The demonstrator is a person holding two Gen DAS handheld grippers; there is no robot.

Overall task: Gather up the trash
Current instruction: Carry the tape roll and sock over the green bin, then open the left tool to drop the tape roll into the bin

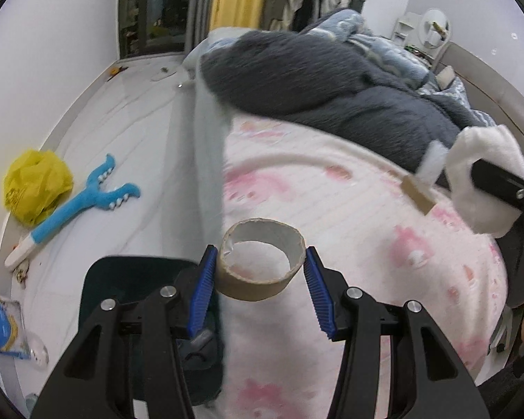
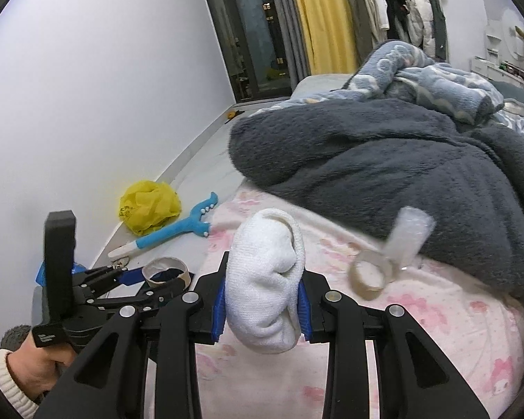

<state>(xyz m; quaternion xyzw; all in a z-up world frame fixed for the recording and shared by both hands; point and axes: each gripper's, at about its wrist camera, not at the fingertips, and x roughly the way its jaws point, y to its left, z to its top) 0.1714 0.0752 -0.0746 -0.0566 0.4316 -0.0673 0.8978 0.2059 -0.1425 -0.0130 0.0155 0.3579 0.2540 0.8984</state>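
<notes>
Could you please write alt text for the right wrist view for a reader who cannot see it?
The right gripper clamps a white sock in its jaws above a pink patterned blanket. To the left, the left gripper holds a cardboard tape core; a second tape roll lies on the blanket beside a dark grey fleece.

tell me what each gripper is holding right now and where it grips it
The left gripper holds a cardboard tape core by its outer wall; the right gripper clamps a white sock across its bunched middle.
</notes>
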